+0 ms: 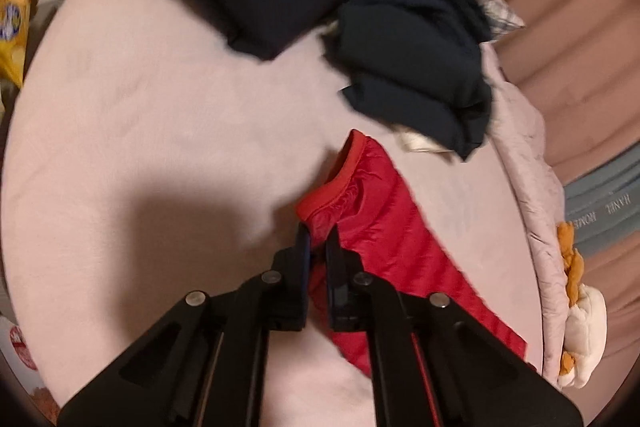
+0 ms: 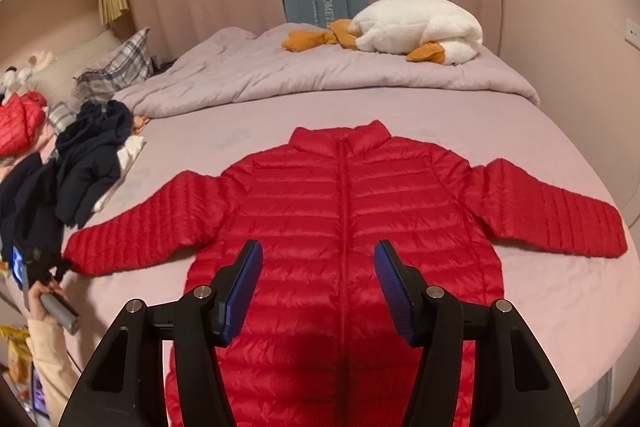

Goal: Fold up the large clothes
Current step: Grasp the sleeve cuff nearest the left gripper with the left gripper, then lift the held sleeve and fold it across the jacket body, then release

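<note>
- The big bed with the pale lilac sheet (image 2: 520,307) holds everything, and a rumpled lilac quilt (image 2: 320,75) lies across its far end.
- The red puffy quilted jacket (image 2: 344,211) lies flat on the sheet, front up and zipped. Its collar points to 12 o'clock and its hem comes toward 6 o'clock, seen from the right wrist camera.
- Its long line runs along the zip. The two sleeves stick out sideways, one toward 9 o'clock and one toward 3 o'clock.
- A pile of dark navy clothes (image 2: 92,163) sits near 9 o'clock, close to the sleeve on that side but not on it, I think.
- A white plush goose with orange feet (image 2: 416,27) rests on the quilt near 1 o'clock, well away from the jacket.
- The right gripper (image 2: 318,287) hangs over the jacket's lower middle. Its jaws are spread wide with nothing in them, one on each side of the zip.
- The left gripper (image 1: 318,251) is at the 9 o'clock sleeve. Its jaws are nearly together, pinching the red cloth just behind the cuff (image 1: 332,187).
- The left gripper is the near one, so I guess that sleeve gets folded across toward 3 o'clock, over the zip.
</note>
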`<state>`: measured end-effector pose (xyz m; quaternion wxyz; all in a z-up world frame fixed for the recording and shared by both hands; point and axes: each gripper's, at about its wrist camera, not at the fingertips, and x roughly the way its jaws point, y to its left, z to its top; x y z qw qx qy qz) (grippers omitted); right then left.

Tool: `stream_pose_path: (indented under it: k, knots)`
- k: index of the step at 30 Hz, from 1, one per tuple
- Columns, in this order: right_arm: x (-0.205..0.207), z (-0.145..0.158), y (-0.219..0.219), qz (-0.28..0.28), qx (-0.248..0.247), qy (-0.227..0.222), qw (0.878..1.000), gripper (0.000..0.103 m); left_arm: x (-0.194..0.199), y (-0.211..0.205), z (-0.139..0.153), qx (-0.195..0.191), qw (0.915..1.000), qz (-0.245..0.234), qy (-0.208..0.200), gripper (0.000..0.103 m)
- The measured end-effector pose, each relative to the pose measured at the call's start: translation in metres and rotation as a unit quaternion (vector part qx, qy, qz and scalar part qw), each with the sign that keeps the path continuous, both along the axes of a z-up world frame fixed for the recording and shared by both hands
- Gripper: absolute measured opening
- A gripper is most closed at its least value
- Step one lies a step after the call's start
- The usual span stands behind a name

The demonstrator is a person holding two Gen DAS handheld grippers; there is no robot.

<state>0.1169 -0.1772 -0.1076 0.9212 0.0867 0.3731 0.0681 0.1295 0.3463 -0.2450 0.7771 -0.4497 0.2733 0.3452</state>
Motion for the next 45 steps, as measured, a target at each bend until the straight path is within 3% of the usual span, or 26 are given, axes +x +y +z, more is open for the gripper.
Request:
stream_pose_path:
  k: [8, 13, 19, 27, 33, 45]
  knots:
    - [-0.013, 0.006, -0.027, -0.012, 0.02, -0.019, 1.0, 0.059, 0.006, -0.063, 0.083, 0.081, 0.9934, -0.059, -0.057, 0.005]
    - [-0.02, 0.006, -0.045, -0.021, 0.03, -0.028, 0.999, 0.059, 0.02, -0.118, 0.128, 0.127, 0.9812, -0.117, -0.087, 0.005]
    - [-0.027, 0.003, -0.068, -0.041, 0.041, -0.035, 0.998, 0.059, 0.036, -0.176, 0.159, 0.162, 0.9641, -0.183, -0.103, 0.005]
    - [-0.038, -0.002, -0.095, -0.066, 0.062, -0.045, 0.995, 0.059, 0.056, -0.251, 0.186, 0.207, 0.932, -0.272, -0.12, 0.005]
    - [-0.045, -0.006, -0.111, -0.086, 0.074, -0.048, 0.992, 0.059, 0.064, -0.306, 0.194, 0.226, 0.9007, -0.347, -0.13, 0.005]
    - [-0.059, -0.013, -0.14, -0.121, 0.086, -0.049, 0.988, 0.059, 0.073, -0.398, 0.179, 0.225, 0.8488, -0.461, -0.128, 0.005]
